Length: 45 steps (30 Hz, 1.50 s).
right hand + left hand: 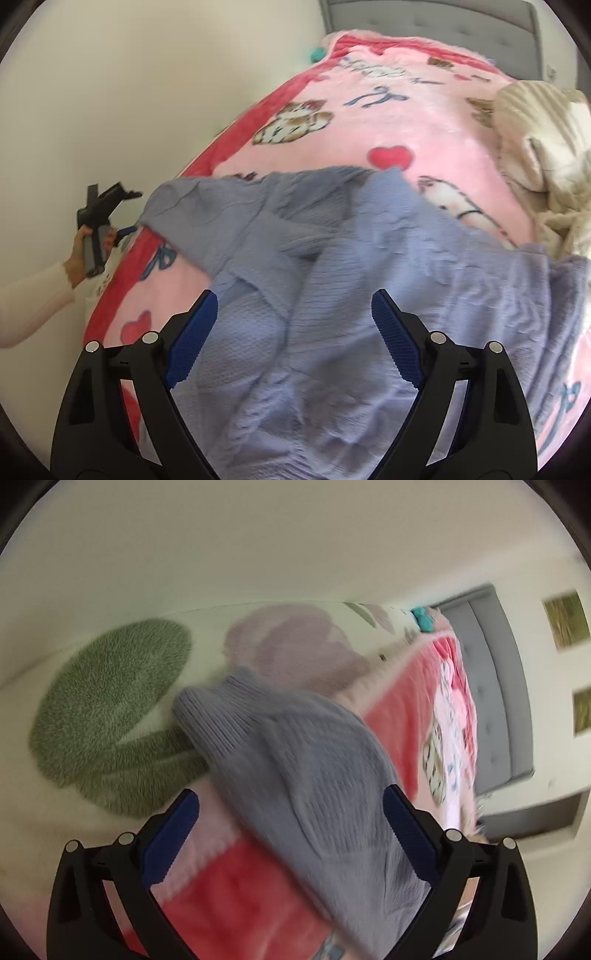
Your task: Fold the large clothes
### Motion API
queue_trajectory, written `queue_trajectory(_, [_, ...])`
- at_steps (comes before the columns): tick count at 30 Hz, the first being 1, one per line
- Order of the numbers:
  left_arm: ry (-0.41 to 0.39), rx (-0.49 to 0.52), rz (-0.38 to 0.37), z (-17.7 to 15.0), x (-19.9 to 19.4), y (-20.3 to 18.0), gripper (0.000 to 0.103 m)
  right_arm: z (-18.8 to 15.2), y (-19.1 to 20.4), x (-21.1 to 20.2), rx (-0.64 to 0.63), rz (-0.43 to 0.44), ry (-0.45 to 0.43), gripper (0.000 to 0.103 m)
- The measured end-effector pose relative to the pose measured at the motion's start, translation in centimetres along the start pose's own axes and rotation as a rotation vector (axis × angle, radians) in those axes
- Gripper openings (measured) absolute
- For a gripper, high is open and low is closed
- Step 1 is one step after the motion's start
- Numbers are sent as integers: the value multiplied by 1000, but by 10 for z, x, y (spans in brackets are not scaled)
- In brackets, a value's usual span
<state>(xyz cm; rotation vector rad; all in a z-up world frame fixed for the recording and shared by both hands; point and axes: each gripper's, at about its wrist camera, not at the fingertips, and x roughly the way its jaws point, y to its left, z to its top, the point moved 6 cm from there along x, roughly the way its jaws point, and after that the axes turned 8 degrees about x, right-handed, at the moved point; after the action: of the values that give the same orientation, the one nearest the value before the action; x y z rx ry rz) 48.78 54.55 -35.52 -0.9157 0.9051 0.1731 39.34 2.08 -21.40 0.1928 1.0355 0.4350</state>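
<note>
The lilac sweater (332, 295) lies on the pink blanket (406, 122), between both released tongs: left tongs (291, 834), right tongs (291, 339).

A pink blanket (424, 122) with a red border, printed with hearts, bows and cats, covers the bed up to a grey tufted headboard (436, 18) at its far end. A cream striped throw (546, 155) lies crumpled along the blanket's right edge, and a small teal thing (317, 54) sits at the far left corner by the wall. Beside the bed's left edge lies a cream rug (122, 701) with a green leaf and mauve flower pattern.
</note>
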Motion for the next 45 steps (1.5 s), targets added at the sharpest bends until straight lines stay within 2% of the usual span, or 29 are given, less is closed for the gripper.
queue_trajectory(5, [51,-91,16,15,21,23,98,1,10,14,-33,18,40,82])
queue_trajectory(7, [68,-141,-7,17,29,27,97,2,11,16,-38,22,41,82])
queue_trajectory(9, [67,-165,-43,18,33,23,93,2,8,17,-37,10,46,82])
queue_trajectory(11, [67,-152,-45,18,38,16,85,1,2,18,-24,-4,52,82])
queue_trajectory(14, [63,-108,-5,14,44,8,79,0,-7,17,12,-17,57,82])
queue_trajectory(16, [21,-92,19,13,41,6,72,-1,-14,16,34,-28,59,83])
queue_trajectory(18, [-54,-116,5,12,33,6,68,-3,-18,15,56,-31,58,83])
queue_trajectory(23, [-133,-104,18,12,20,6,33,-5,-22,10,74,-28,56,83])
queue_trajectory(26, [-164,-60,-4,13,10,-2,21,-5,-21,7,69,-20,52,83])
queue_trajectory(29, [-182,-37,-29,18,4,-16,18,-6,-21,3,65,-13,42,84])
queue_trajectory(32, [-245,4,-89,23,-11,-47,17,-6,-22,-3,71,-14,29,84])
queue_trajectory(36, [-338,188,-203,8,-52,-130,17,-8,-32,-15,90,-37,0,84])
queue_trajectory(39, [-352,365,-315,-28,-79,-208,17,-14,-52,-26,125,-97,-16,84])
queue_trajectory(42, [-346,568,-440,-84,-102,-283,17,-22,-82,-46,194,-178,-53,84])
queue_trajectory(45, [-277,805,-549,-163,-111,-350,17,-33,-112,-67,261,-245,-77,84])
